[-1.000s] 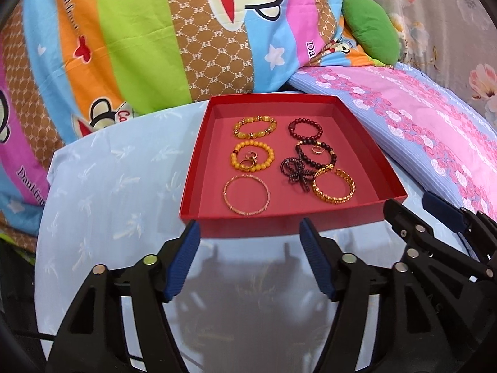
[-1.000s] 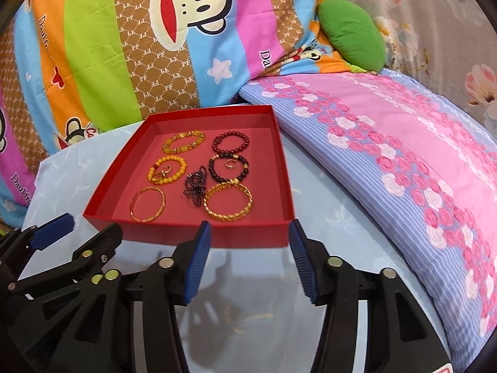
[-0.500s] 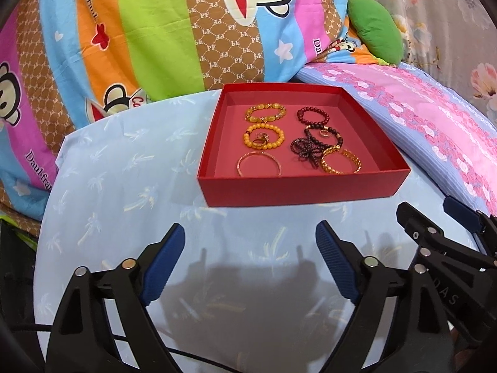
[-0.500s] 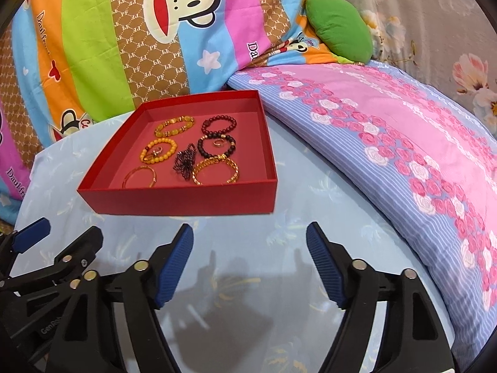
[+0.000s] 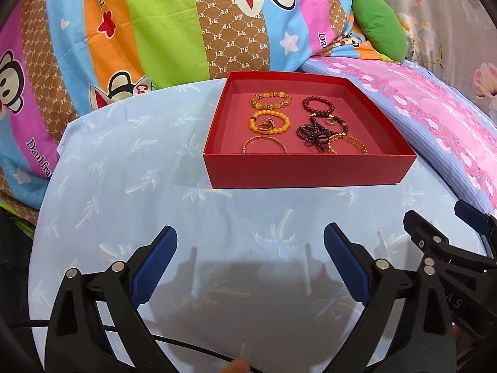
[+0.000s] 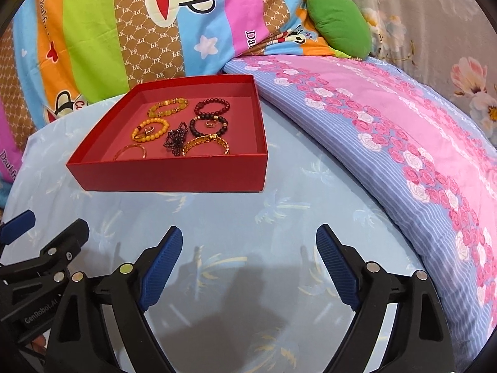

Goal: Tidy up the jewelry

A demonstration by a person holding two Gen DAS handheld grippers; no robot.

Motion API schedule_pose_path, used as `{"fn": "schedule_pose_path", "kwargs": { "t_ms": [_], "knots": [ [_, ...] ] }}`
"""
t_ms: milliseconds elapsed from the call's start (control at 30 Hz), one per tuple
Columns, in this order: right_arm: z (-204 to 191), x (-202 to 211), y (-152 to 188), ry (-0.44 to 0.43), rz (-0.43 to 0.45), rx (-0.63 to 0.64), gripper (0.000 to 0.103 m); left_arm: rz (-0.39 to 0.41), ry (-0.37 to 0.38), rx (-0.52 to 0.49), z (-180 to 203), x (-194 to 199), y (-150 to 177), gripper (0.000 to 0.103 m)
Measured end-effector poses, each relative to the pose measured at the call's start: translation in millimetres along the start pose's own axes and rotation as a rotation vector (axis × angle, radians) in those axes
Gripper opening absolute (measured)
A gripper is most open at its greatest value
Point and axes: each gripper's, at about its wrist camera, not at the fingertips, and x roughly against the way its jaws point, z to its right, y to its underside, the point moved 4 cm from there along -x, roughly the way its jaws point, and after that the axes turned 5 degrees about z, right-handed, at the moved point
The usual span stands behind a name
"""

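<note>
A shallow red box [image 5: 310, 169] [image 6: 174, 174] sits on the light blue tablecloth. Inside lie several bracelets: yellow bead ones on the left [image 5: 268, 121] [image 6: 150, 129], dark red and black bead ones on the right [image 5: 318, 105] [image 6: 212, 107], a thin gold bangle [image 5: 264, 143] [image 6: 130, 152], a dark knotted strand [image 5: 312, 135] [image 6: 175, 140]. Small rings rest on two bracelets. My left gripper [image 5: 250, 250] is open and empty, well short of the box. My right gripper [image 6: 248, 248] is open and empty too, beside it.
A striped cartoon-monkey quilt [image 5: 155, 25] is piled behind the table. A pink and blue floral quilt [image 6: 403, 143] lies along the right. A green cushion [image 6: 338, 28] sits at the back. A black cable [image 5: 186, 343] crosses the near tablecloth.
Both grippers have drawn back from the box and opened wider. The box and jewelry have not moved.
</note>
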Motion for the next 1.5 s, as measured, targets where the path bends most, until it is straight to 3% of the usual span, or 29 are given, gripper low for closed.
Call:
{"fn": "schedule_pose_path", "kwargs": {
  "t_ms": [200,333,1500],
  "knots": [
    [0.5,1.3,-0.2,0.013,0.012,0.000,0.087,0.003,-0.003,0.006,-1.7,0.6,-0.4,0.091],
    [2.8,0.8,-0.6,0.035,0.015,-0.005,0.096,0.003,-0.004,0.014,-4.5,-0.1,-0.5,0.091],
    [1.0,-1.5,-4.2,0.011,0.003,-0.033,0.096,-0.023,-0.023,0.003,-8.4,-7.2,-8.5,0.095]
  ]
}}
